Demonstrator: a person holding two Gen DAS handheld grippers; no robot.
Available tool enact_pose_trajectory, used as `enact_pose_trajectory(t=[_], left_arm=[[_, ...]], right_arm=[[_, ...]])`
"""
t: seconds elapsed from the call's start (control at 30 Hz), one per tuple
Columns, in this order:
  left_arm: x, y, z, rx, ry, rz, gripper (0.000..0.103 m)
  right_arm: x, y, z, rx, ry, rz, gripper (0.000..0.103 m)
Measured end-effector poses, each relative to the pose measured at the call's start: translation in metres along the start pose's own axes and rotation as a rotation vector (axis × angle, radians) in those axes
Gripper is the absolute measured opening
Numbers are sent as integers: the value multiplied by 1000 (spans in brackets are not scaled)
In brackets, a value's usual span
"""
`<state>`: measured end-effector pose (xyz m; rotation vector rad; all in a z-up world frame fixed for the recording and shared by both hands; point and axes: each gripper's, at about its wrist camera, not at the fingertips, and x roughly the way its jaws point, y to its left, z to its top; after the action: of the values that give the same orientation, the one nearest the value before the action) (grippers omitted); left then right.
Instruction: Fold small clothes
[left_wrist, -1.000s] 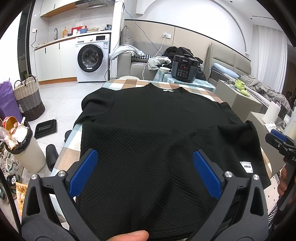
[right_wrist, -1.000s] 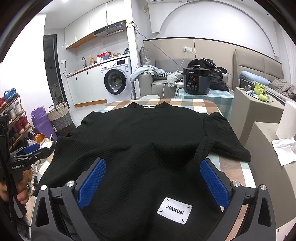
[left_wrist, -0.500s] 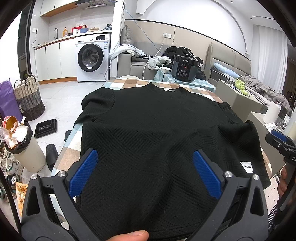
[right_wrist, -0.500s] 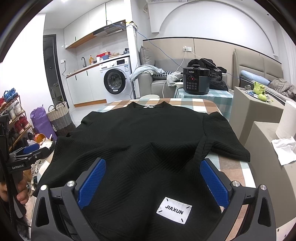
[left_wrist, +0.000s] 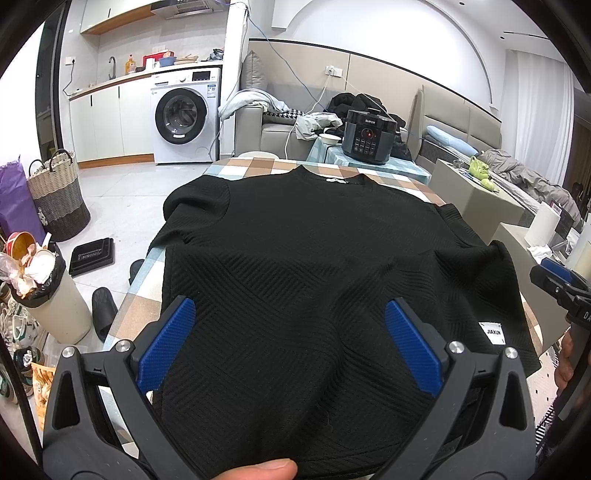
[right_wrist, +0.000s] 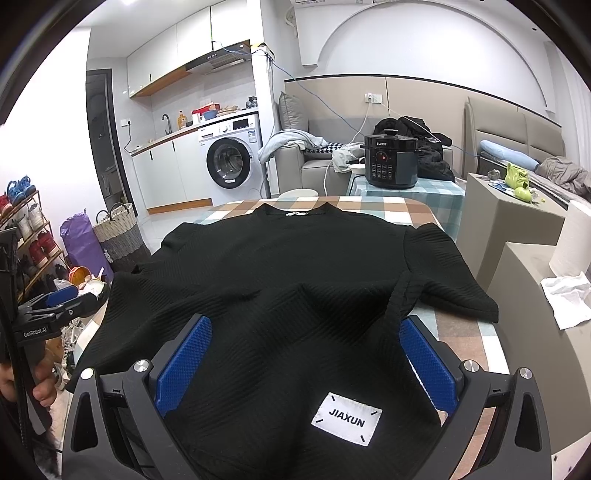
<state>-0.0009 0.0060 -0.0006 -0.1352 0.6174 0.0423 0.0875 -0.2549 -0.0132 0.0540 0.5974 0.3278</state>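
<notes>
Inspecting the work surface, we are finding the black textured knit short-sleeved top (left_wrist: 306, 258) lying spread flat, front down or up we cannot tell, on the checked brown-and-teal tablecloth (right_wrist: 417, 212), with the neckline at the far end from both tongs and the hem nearest them.

We are holding the left tongs (left_wrist: 290, 345) over the hem's left portion, jaws standing wide, blue pads well apart, with cloth passing between them but not pinched. We are holding the right tongs (right_wrist: 304, 363) over the hem's right portion, likewise spread wide, with the white JIAXUN label (right_wrist: 346, 417) lying just inside the span, nearer the right pad. Neither tool is gripping anything.

We are judging progress as barely begun: both sleeves are lying out to the sides, the right sleeve (right_wrist: 443, 280) draped just ahead of the right tongs, and no fold is showing in the body. A slight ridge is rising in the cloth ahead of both tools.

We are counting everything as outstanding: taking hold of the hem or sides, turning the sleeves inward, and doubling the body.
</notes>
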Motion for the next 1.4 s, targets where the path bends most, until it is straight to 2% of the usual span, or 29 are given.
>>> enact_pose_trajectory(t=[0.8, 1.13, 1.4], left_arm=[[0, 0, -1, -1, 6, 0, 102], [6, 4, -1, -36, 23, -32, 102], [15, 8, 7, -77, 35, -42, 102]], right_arm=[[-1, -2, 0, 3, 4, -3, 103], [-1, -9, 0, 18, -8, -20, 103], [4, -30, 5, 117, 23, -34, 103]])
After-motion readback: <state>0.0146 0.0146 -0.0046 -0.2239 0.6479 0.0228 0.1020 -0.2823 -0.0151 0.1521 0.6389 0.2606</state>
